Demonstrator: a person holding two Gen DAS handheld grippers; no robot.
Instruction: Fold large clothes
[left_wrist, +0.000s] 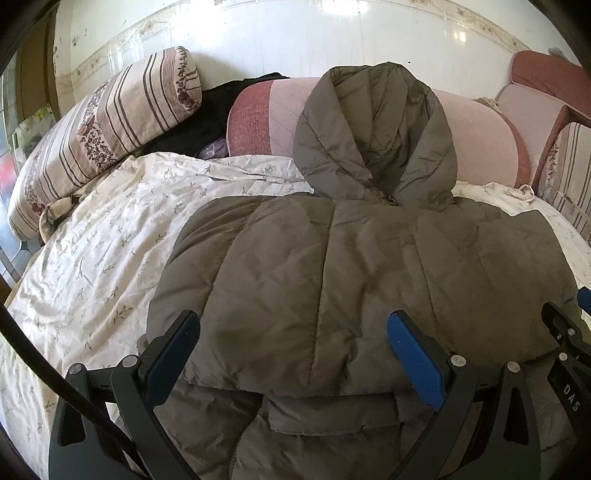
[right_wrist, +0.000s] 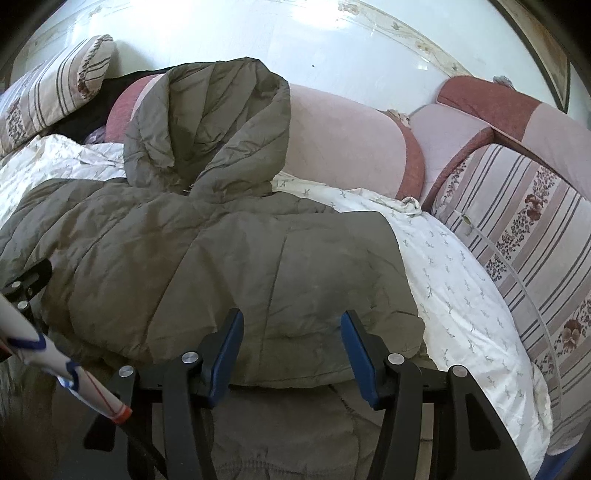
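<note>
An olive-grey quilted hooded jacket (left_wrist: 332, 266) lies on the floral bedsheet (left_wrist: 92, 236), folded over on itself, with its hood (left_wrist: 376, 136) propped against a pink bolster. My left gripper (left_wrist: 293, 328) is open and empty, its blue pads straddling the jacket's folded near edge. My right gripper (right_wrist: 291, 332) is open and empty above the jacket (right_wrist: 229, 266) near its right side. The right gripper also shows at the right edge of the left wrist view (left_wrist: 565, 325). The hood (right_wrist: 207, 129) stands upright in the right wrist view.
A striped floral pillow (left_wrist: 103, 125) and dark clothing (left_wrist: 207, 114) lie at the back left. A pink and red bolster (right_wrist: 347, 147) runs along the white wall. Striped cushions (right_wrist: 524, 236) line the right side. A white sleeve (right_wrist: 55, 362) shows at lower left.
</note>
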